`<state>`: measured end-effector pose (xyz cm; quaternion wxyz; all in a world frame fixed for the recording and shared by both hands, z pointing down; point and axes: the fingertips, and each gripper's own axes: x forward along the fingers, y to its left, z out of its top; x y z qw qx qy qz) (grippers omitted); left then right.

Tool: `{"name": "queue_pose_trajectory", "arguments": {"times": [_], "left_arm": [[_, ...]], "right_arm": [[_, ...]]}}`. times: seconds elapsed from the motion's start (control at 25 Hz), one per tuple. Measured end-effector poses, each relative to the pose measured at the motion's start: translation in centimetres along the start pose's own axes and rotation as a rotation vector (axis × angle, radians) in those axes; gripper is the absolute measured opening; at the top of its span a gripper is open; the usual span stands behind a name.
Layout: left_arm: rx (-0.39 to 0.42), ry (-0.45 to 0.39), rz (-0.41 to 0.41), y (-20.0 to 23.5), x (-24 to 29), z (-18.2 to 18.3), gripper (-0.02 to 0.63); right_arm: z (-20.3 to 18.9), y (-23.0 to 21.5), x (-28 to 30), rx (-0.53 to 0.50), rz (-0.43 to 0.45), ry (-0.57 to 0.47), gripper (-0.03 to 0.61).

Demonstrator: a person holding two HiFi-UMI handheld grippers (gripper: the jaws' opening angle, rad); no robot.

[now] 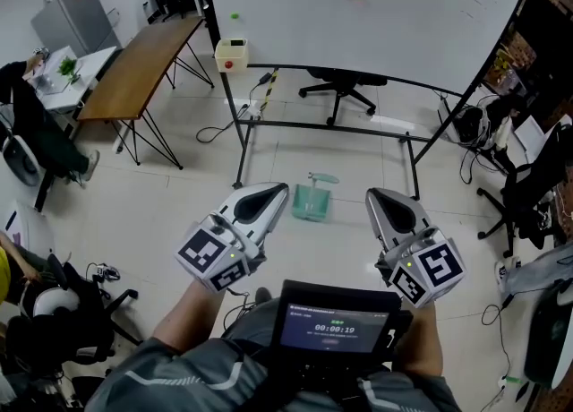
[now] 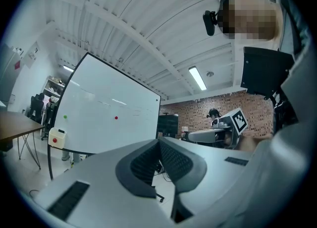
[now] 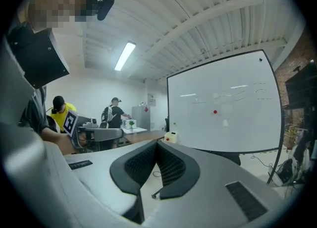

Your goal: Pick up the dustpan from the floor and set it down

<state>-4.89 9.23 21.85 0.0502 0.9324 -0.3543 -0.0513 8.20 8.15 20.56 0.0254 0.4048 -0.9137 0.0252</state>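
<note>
Floor (image 1: 269, 164) of pale tile takes up most of the head view, and a wide whiteboard (image 1: 358, 25) on a dark tube frame is seen standing across it. A black office chair (image 1: 338, 90) is parked behind that frame, and a cable (image 1: 218, 130) is trailed over the tiles by its left leg. The dustpan (image 1: 311, 201), pale green, is seen lying flat on the floor just in front of the frame, with its handle (image 1: 322, 178) turned toward the whiteboard; nothing is touching it. The left gripper (image 1: 278, 192) and the right gripper (image 1: 377, 197) are held level and side by side above the floor, and the dustpan shows between them in the head view. In each gripper view the jaws are seen clenched pad against pad, with nothing caught between.

Two stages are fitted by this: the dustpan lying where it is to be lifted from, or lying where it was set down again. Which one it is cannot be settled from the pictures, so no particular move can be called for. For either, the same care is judged to apply. The grippers should be held clear of the frame's low crossbar and splayed legs. The cable should not be snagged. The handle, being the narrow part, is judged the best place for a two-jaw grip.
</note>
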Motion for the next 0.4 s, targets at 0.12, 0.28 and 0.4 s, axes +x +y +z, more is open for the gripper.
{"name": "queue_pose_trajectory", "arguments": {"times": [0.12,0.28,0.4], "left_arm": [[0.006,0.002,-0.008,-0.27,0.01,0.01,0.031],[-0.003,0.002,-0.002,-0.38,0.06,-0.12,0.031],[-0.004,0.000,0.000,-0.54,0.09,-0.23,0.031]], "right_arm": [[0.07,-0.06,-0.19,-0.001,0.001,0.002,0.014],[0.21,-0.14,-0.32,-0.004,0.002,0.000,0.014],[0.07,-0.22,-0.47,-0.004,-0.001,0.002,0.014]]}}
